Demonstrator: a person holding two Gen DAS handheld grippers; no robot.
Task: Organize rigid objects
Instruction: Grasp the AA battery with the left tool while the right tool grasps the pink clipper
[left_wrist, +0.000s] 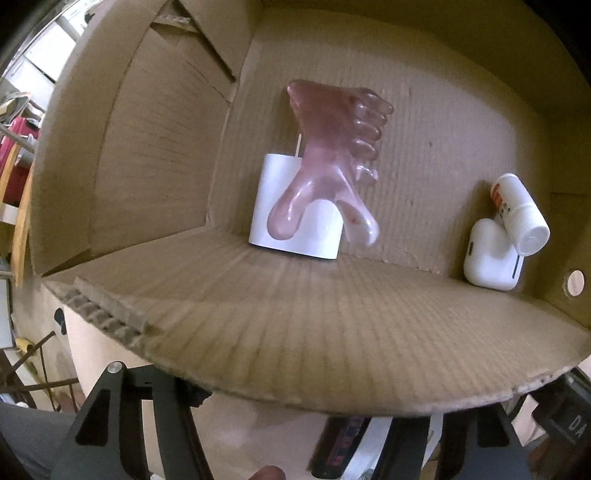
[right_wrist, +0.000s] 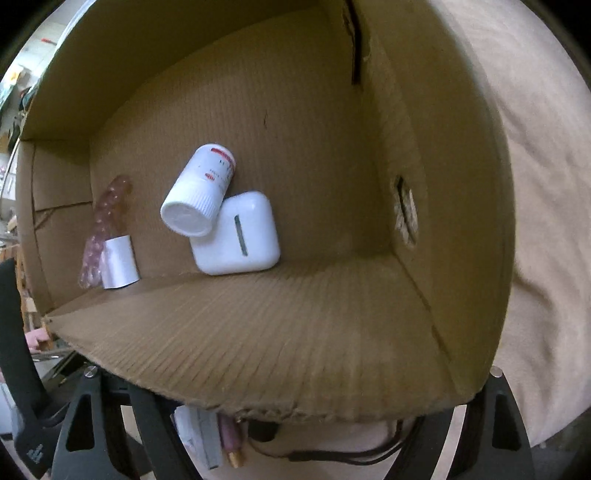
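Left gripper (left_wrist: 280, 424) seemingly spread, right gripper (right_wrist: 291, 424) likewise

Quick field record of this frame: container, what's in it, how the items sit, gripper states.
container: cardboard box, open toward the cameras
left pair: pink comb-like massager leaning on a white block
right pair: white bottle tilted, resting on a white earbud case
pair relation: apart, both at the box's far wall
left hand-held gripper: open, outside the box, holding nothing
right hand-held gripper: open, outside the box, holding nothing

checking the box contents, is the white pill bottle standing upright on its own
No, the white pill bottle is tilted, leaning on top of the white earbuds case.
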